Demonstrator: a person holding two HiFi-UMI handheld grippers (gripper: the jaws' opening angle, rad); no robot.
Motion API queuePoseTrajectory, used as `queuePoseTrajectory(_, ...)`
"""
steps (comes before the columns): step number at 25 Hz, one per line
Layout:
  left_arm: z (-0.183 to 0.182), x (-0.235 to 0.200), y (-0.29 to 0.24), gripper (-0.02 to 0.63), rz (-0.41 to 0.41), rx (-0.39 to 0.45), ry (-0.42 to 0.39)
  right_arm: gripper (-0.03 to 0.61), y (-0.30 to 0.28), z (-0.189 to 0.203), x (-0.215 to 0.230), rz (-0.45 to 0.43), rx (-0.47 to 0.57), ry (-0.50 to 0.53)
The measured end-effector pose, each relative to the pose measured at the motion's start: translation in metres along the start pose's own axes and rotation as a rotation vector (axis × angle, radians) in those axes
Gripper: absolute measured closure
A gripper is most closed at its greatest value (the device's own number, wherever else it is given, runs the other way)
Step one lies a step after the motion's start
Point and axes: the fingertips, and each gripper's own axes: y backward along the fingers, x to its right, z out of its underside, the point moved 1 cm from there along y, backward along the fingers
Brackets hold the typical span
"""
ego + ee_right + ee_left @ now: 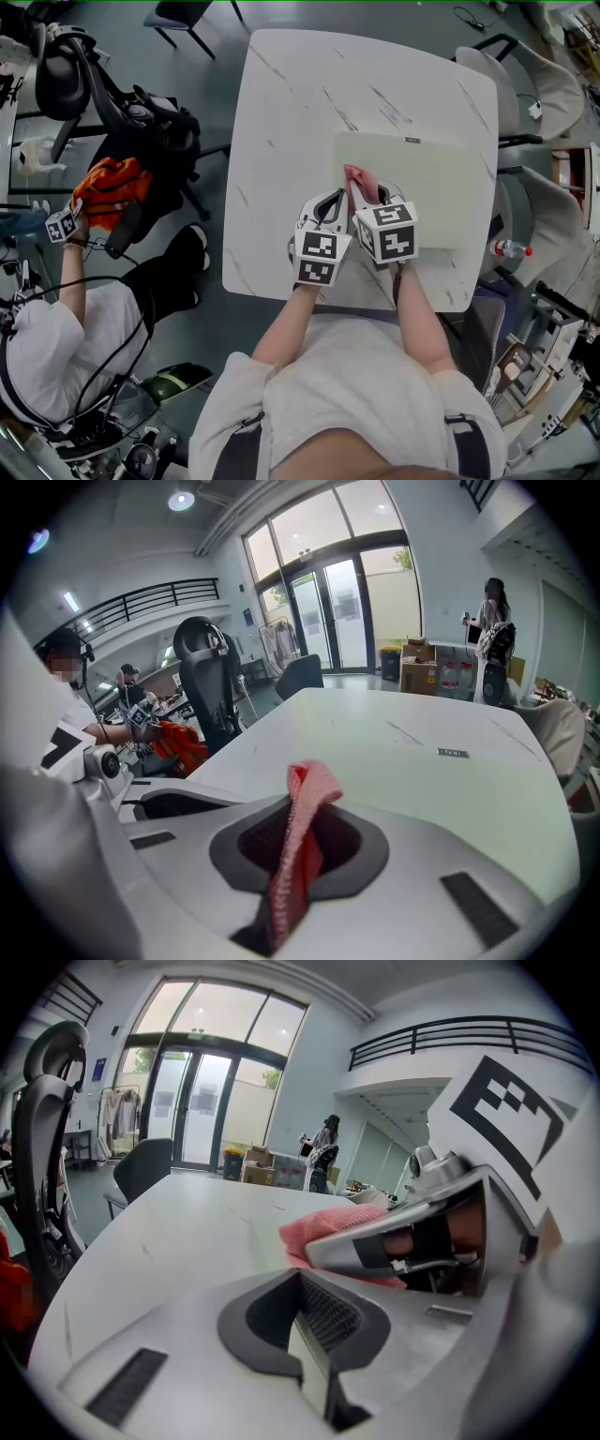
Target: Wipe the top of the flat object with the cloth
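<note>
A pale green flat board (422, 187) lies on the right half of the white marble table (281, 141). My right gripper (368, 197) is shut on a pink cloth (358, 175) at the board's near left part; the cloth (307, 794) sticks up out of the jaws (300, 841), with the board (441, 789) stretching ahead. My left gripper (326, 204) is just left of it, at the board's left edge. In the left gripper view its jaws (305, 1321) are shut on a thin pale edge of the board (311, 1365). The cloth (323, 1222) and right gripper (403, 1237) lie close ahead.
Another person sits left of the table with an orange cloth (111, 185) and a marker cube (61, 225). A black office chair (66, 75) stands at far left. Grey chairs (511, 84) and a bottle (511, 248) are right of the table.
</note>
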Motion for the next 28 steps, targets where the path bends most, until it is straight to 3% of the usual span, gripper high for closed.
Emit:
queuePoseTrajectory(19, 0.000, 0.001, 0.001, 0.608, 0.015, 0.024, 0.009, 0.543, 0.029, 0.039, -0.018, -0.040, -0.037, -0.074)
queuePoseTrajectory(28, 0.016, 0.015, 0.019, 0.609, 0.042, 0.011, 0.008, 0.543, 0.044, 0.059, -0.027, -0.075, -0.019, -0.161)
